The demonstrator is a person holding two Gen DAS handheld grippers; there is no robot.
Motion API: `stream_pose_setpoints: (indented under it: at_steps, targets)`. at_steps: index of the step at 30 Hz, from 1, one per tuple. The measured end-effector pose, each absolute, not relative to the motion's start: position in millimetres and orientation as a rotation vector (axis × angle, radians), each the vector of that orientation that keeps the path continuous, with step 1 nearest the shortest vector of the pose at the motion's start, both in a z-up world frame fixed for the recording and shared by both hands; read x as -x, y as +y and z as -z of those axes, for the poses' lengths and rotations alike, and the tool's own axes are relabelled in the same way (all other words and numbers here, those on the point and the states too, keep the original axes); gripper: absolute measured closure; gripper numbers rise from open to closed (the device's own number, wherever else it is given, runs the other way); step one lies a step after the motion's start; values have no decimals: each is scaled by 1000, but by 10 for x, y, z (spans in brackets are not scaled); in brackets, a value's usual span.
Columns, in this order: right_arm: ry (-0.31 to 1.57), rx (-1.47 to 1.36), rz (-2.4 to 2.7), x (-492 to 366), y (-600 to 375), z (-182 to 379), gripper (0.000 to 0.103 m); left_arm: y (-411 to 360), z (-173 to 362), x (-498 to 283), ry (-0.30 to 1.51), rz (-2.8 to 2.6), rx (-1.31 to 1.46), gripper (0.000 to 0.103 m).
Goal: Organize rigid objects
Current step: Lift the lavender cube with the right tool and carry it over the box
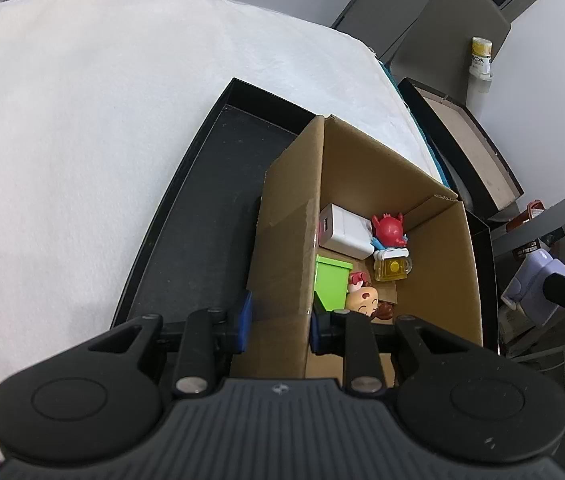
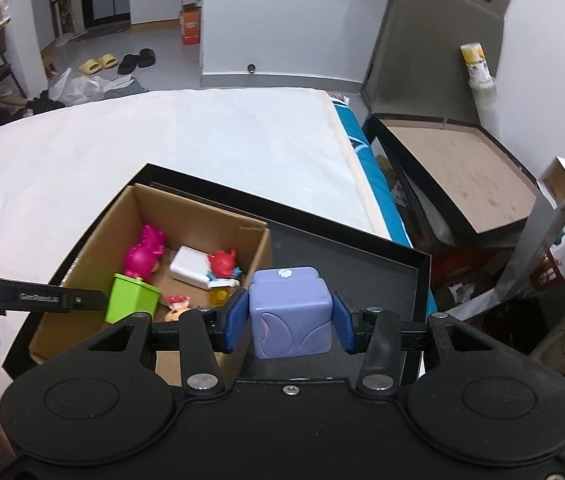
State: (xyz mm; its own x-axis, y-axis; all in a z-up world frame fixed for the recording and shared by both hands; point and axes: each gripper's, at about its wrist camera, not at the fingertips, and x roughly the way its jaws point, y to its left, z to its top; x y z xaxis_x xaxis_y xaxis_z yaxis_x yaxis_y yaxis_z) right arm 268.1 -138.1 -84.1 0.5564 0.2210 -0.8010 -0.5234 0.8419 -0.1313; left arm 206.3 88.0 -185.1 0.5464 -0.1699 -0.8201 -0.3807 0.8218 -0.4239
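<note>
Inside a shallow black tray (image 2: 362,240) on the white-covered bed (image 2: 162,140) stands an open corrugated cardboard box (image 1: 434,200) holding small plastic toys (image 1: 390,228) and a green cube (image 1: 332,284). The left claw (image 1: 280,320) pinches the box's thin wall. The right claw (image 2: 290,320) clamps a smooth, rounded lavender cube (image 2: 290,320) above the tray, beside the box.

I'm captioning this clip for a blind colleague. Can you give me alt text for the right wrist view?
The right gripper holds a lilac cube in its jaws, above a black tray. To the left in the tray, an open cardboard box holds small toys, including a green block and a magenta figure. The tray lies on a white-covered surface.
</note>
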Motion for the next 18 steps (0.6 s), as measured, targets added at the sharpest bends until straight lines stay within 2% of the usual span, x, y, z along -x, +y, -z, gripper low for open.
stream_pose_setpoints:
  at_steps: [18]
  targets:
    - [901,511,-529,-2488,-888,738,59,920,1833,-2027,988,-113,654,77]
